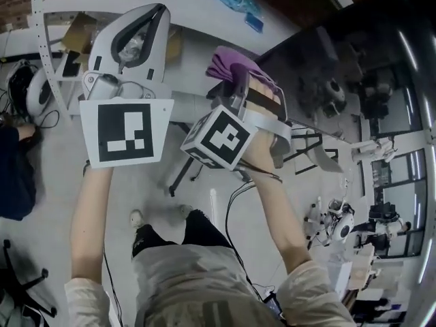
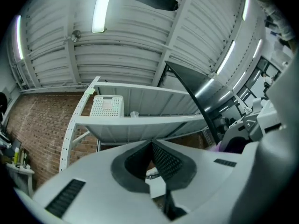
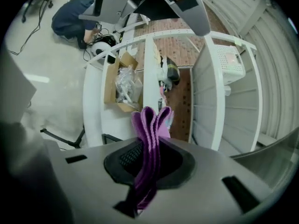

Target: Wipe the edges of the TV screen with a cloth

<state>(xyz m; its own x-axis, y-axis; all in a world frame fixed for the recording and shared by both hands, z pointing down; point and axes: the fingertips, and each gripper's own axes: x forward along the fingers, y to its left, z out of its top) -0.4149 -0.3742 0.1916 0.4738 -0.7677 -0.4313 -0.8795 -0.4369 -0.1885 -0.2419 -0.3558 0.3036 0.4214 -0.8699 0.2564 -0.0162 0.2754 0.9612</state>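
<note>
The TV screen [image 1: 354, 60] is a large dark glossy panel at the right of the head view; in the left gripper view its edge [image 2: 198, 94] slants up past the shelves. A folded purple cloth [image 1: 231, 65] sticks out of my right gripper [image 1: 236, 82], which is shut on it just left of the screen's edge. In the right gripper view the cloth [image 3: 149, 139] stands upright between the dark pads. My left gripper [image 1: 162, 11] is held up to the left of it, shut with nothing between its pads [image 2: 161, 160].
A white metal shelf rack [image 1: 102, 5] stands behind both grippers, with a cardboard box [image 3: 119, 85] and a white perforated basket [image 2: 106, 106] on it. A person [image 1: 13, 162] crouches on the floor at the left. Cables trail across the floor [image 1: 231, 203] under my arms.
</note>
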